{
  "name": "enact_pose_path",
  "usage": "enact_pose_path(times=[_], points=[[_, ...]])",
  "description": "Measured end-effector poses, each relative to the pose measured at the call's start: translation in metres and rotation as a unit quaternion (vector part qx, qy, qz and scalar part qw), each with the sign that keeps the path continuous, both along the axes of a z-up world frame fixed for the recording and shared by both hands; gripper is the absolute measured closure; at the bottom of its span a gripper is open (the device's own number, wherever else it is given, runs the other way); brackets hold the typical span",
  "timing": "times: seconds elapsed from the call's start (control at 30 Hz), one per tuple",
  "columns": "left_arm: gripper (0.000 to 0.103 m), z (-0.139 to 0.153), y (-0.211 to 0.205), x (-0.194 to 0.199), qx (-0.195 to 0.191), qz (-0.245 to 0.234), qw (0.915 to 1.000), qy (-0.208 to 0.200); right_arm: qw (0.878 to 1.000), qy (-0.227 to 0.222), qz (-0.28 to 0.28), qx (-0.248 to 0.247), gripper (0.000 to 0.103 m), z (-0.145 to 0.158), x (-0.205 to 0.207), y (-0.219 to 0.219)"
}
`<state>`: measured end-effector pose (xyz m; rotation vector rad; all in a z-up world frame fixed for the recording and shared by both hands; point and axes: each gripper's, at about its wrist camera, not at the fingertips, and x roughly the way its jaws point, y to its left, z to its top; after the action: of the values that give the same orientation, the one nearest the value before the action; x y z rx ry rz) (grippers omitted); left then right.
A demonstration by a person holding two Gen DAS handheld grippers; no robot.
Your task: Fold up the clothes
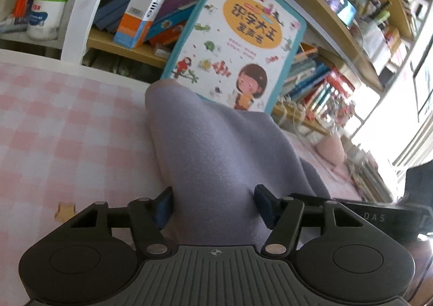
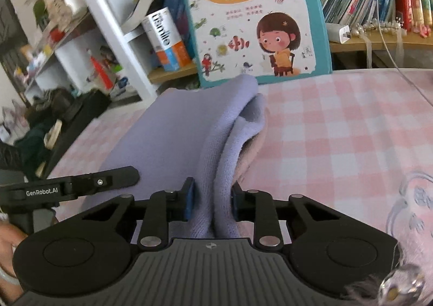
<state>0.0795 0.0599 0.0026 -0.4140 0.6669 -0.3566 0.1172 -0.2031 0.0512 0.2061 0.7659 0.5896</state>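
Observation:
A lavender fleece garment (image 1: 213,149) lies on the pink checked tablecloth (image 1: 67,130) and runs from the big picture book toward me. My left gripper (image 1: 213,205) has its jaws around a bunched thick fold of it. In the right wrist view the same garment (image 2: 178,138) shows folded layers with a pinkish inner edge. My right gripper (image 2: 212,201) is shut on the near edge of these layers. The left gripper's black body (image 2: 81,184) shows at the left of the right wrist view, over the cloth.
A large children's picture book (image 1: 232,40) stands upright at the table's far edge, also seen in the right wrist view (image 2: 254,16). Bookshelves full of books (image 1: 319,84) stand behind. A small wooden piece (image 1: 65,210) lies on the cloth at left. A charger and cable (image 2: 342,32) are at right.

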Motion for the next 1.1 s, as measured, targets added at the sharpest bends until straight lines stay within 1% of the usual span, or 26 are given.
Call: enact_pose_path(times=[0.17, 0.3, 0.37, 0.4, 0.47, 0.53, 0.57, 0.67, 0.77, 0.8, 0.83, 0.9, 0.93, 1.0, 1.03, 1.1], points=[[0.04, 0.003, 0.0, -0.035, -0.014, -0.023, 0.9995, 0.017, 0.999, 0.029, 0.015, 0.014, 0.079, 0.004, -0.027, -0.013], [0.04, 0.006, 0.003, -0.053, -0.012, -0.034, 0.999, 0.026, 0.998, 0.047, 0.022, 0.024, 0.079, 0.004, -0.048, -0.017], [0.037, 0.006, 0.006, -0.061, -0.014, -0.038, 0.9988, 0.028, 0.998, 0.059, 0.021, 0.03, 0.073, 0.001, -0.054, -0.019], [0.036, 0.005, 0.008, -0.063, -0.016, -0.039, 0.9987, 0.027, 0.997, 0.066, 0.018, 0.034, 0.068, -0.001, -0.056, -0.021], [0.035, 0.005, 0.011, -0.066, -0.024, -0.037, 0.9987, 0.027, 0.996, 0.078, 0.011, 0.047, 0.063, -0.005, -0.057, -0.026], [0.035, 0.003, 0.015, -0.063, -0.04, -0.036, 0.9981, 0.032, 0.993, 0.098, -0.001, 0.063, 0.055, -0.01, -0.054, -0.031], [0.035, 0.0, 0.016, -0.061, -0.048, -0.035, 0.9976, 0.036, 0.992, 0.107, -0.004, 0.073, 0.054, -0.013, -0.052, -0.032], [0.032, -0.008, 0.018, -0.054, -0.071, -0.032, 0.9959, 0.045, 0.989, 0.115, -0.005, 0.092, 0.053, -0.019, -0.049, -0.034], [0.035, -0.014, 0.019, -0.053, -0.086, -0.03, 0.9949, 0.043, 0.99, 0.106, 0.001, 0.091, 0.055, -0.019, -0.05, -0.028], [0.037, -0.013, 0.018, -0.057, -0.081, -0.029, 0.9955, 0.039, 0.991, 0.1, 0.004, 0.09, 0.06, -0.019, -0.051, -0.026], [0.041, -0.01, 0.014, -0.06, -0.067, -0.028, 0.9969, 0.032, 0.993, 0.086, 0.007, 0.083, 0.067, -0.017, -0.054, -0.024], [0.045, -0.002, 0.003, -0.067, -0.021, -0.027, 0.9993, 0.011, 0.997, 0.044, 0.016, 0.059, 0.074, -0.01, -0.063, -0.018], [0.045, 0.002, -0.003, -0.071, 0.004, -0.029, 0.9996, -0.001, 0.998, 0.024, 0.021, 0.045, 0.075, -0.007, -0.069, -0.015], [0.045, 0.008, -0.011, -0.076, 0.037, -0.034, 0.9986, -0.019, 0.999, -0.009, 0.029, 0.019, 0.076, -0.003, -0.078, -0.009], [0.045, 0.008, -0.011, -0.075, 0.036, -0.035, 0.9986, -0.016, 0.999, -0.011, 0.031, 0.015, 0.076, -0.004, -0.079, -0.009], [0.044, 0.006, -0.009, -0.072, 0.031, -0.037, 0.9988, -0.008, 0.999, 0.006, 0.028, 0.027, 0.075, -0.008, -0.076, -0.014]])
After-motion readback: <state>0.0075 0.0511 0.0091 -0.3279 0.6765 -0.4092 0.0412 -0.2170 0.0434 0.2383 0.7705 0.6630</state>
